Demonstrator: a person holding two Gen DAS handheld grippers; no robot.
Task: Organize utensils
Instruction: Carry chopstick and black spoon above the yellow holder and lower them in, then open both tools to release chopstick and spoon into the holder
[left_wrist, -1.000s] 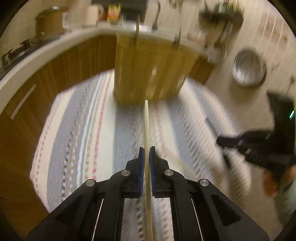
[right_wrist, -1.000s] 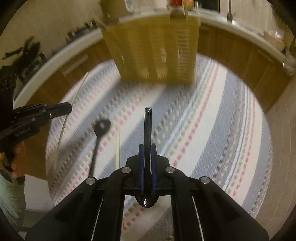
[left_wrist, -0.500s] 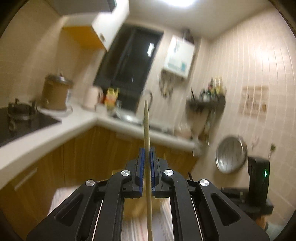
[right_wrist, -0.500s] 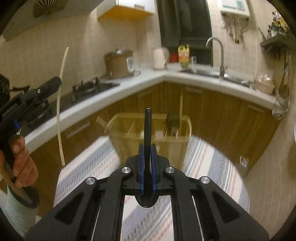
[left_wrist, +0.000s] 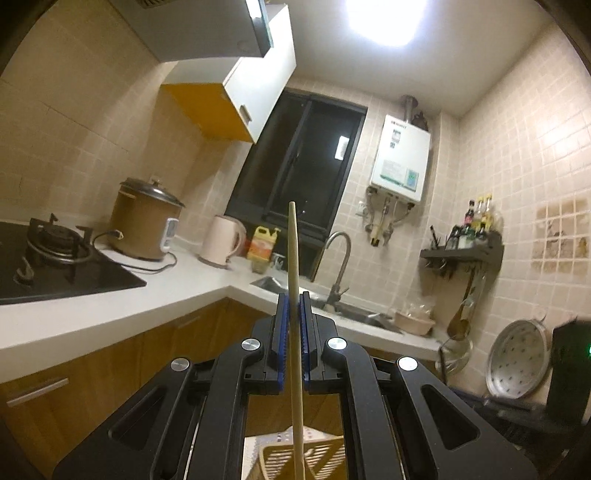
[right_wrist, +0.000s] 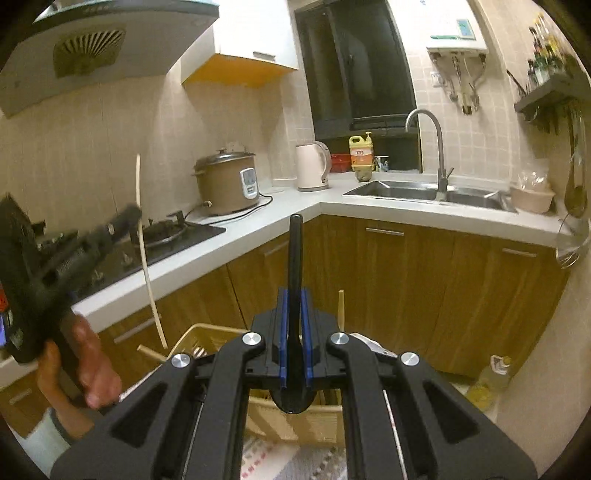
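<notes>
My left gripper (left_wrist: 294, 295) is shut on a pale wooden chopstick (left_wrist: 292, 251), which sticks up past the blue pads. It is held high and level, facing the kitchen corner. My right gripper (right_wrist: 294, 295) is shut on a black spoon (right_wrist: 295, 251), handle forward and bowl behind the pads. Just below and ahead of it stands a pale yellow slotted basket (right_wrist: 195, 334) with utensils in it, one chopstick (right_wrist: 341, 310) upright. In the right wrist view the left gripper (right_wrist: 133, 216) shows at the left with its chopstick (right_wrist: 147, 273), in a person's hand (right_wrist: 92, 362).
An L-shaped white counter (right_wrist: 258, 221) over wooden cabinets carries a gas hob (left_wrist: 55, 258), rice cooker (right_wrist: 229, 184), kettle (right_wrist: 312, 166) and sink (right_wrist: 424, 192) with tap. A striped cloth (right_wrist: 266, 458) lies under the basket. A bottle (right_wrist: 491, 380) stands on the floor at the right.
Both grippers have risen and tilted up from the striped cloth to face the counter and wall. The basket has dropped to the bottom of both views. Each grip is unchanged.
</notes>
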